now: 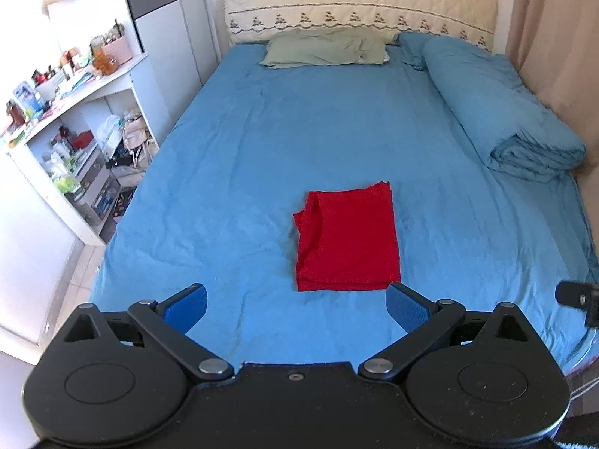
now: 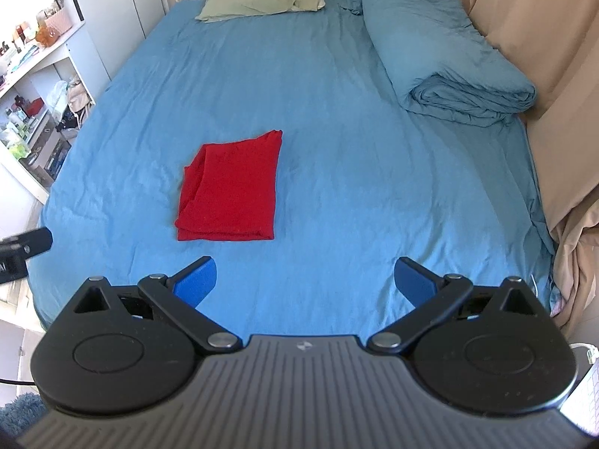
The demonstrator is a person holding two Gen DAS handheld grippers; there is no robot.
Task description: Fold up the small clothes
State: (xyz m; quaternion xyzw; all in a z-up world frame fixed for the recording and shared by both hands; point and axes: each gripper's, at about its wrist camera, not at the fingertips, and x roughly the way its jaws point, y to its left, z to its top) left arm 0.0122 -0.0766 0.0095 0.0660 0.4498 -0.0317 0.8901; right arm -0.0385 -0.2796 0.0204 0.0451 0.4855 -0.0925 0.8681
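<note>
The white shelf unit [image 1: 80,157] beside my bed held crowded bottles and boxes. The red garment [image 1: 346,239] lay folded into a neat rectangle on the blue sheet [image 1: 262,131]. My left gripper [image 1: 295,308] and right gripper [image 2: 305,282] both gaped wide, holding nothing.

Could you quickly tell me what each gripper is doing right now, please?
Left gripper: open, holding nothing.
Right gripper: open, holding nothing.
</note>
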